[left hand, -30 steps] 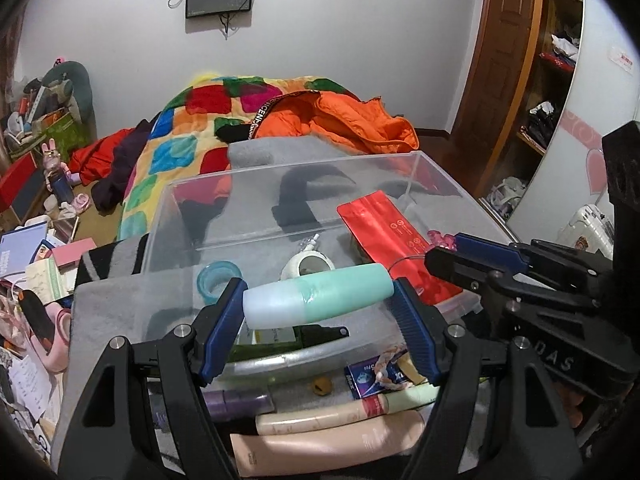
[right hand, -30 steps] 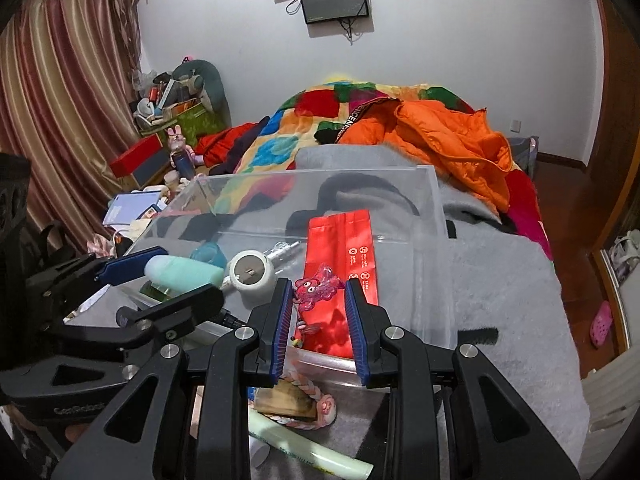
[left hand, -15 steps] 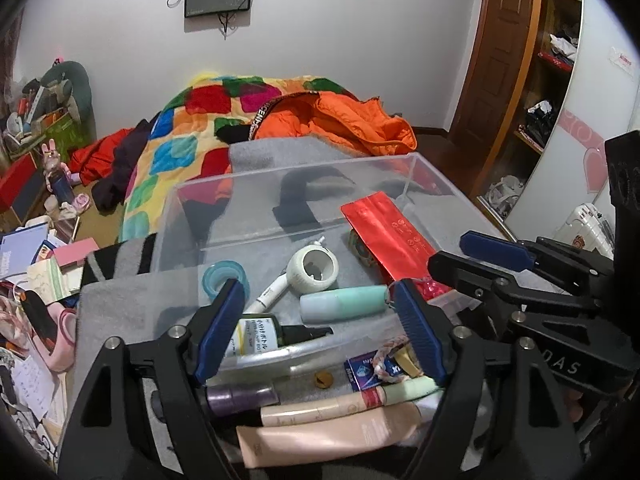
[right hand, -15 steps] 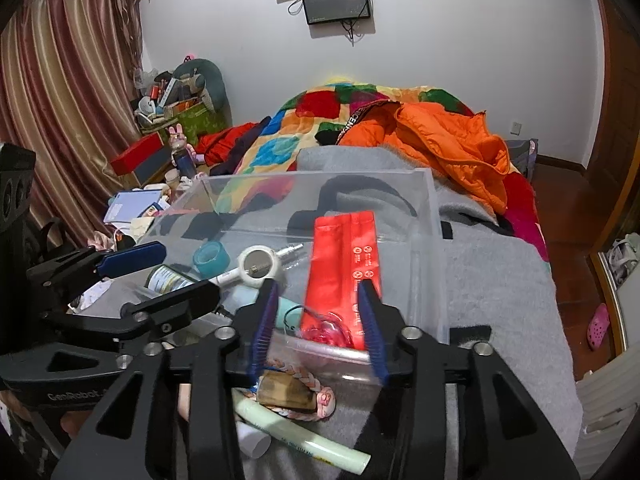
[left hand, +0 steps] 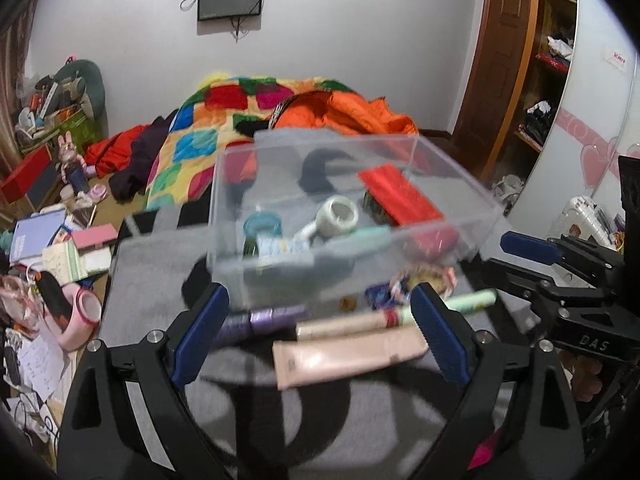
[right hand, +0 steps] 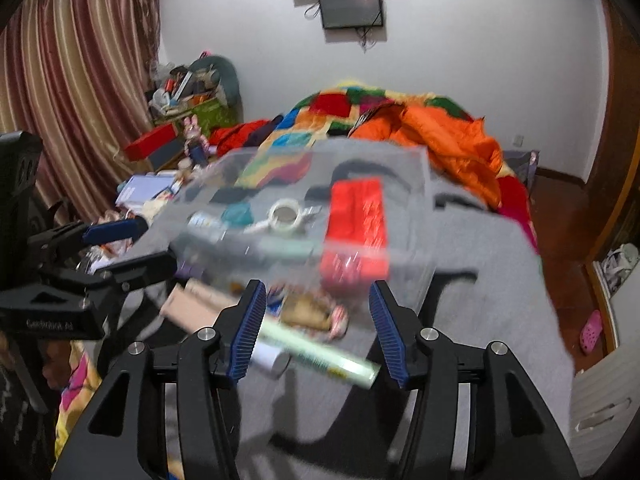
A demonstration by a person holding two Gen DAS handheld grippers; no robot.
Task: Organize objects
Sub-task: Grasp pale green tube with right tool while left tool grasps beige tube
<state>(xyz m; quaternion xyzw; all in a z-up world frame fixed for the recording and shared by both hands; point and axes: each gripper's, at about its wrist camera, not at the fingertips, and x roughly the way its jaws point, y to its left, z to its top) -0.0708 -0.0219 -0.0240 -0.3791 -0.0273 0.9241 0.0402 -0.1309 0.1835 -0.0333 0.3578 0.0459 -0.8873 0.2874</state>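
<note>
A clear plastic bin [left hand: 432, 152] stands on a grey blanket [left hand: 152, 280] and holds a red pouch [left hand: 400, 196], a mint bottle [left hand: 360, 240], a white roller [left hand: 340, 216] and a teal ring [left hand: 260, 224]. The bin also shows in the right wrist view [right hand: 416, 168]. In front of it lie a beige tube [left hand: 348, 356], a slimmer tube [left hand: 344, 324], a purple tube [left hand: 264, 316] and a green tube [right hand: 320, 356]. My left gripper [left hand: 320, 332] is open and empty above the tubes. My right gripper [right hand: 318, 330] is open and empty above the green tube.
A braided trinket [right hand: 316, 316] and a small blue packet [left hand: 380, 294] lie by the bin's front. A bed with a patchwork quilt [left hand: 240, 108] and orange jacket [left hand: 352, 116] lies behind. Clutter [left hand: 52, 248] covers the floor at left. A wardrobe [left hand: 552, 80] stands at right.
My left gripper let the mint bottle drop into the bin and my right gripper let the pink trinket drop into it. Both opened and pulled back toward the tubes.
</note>
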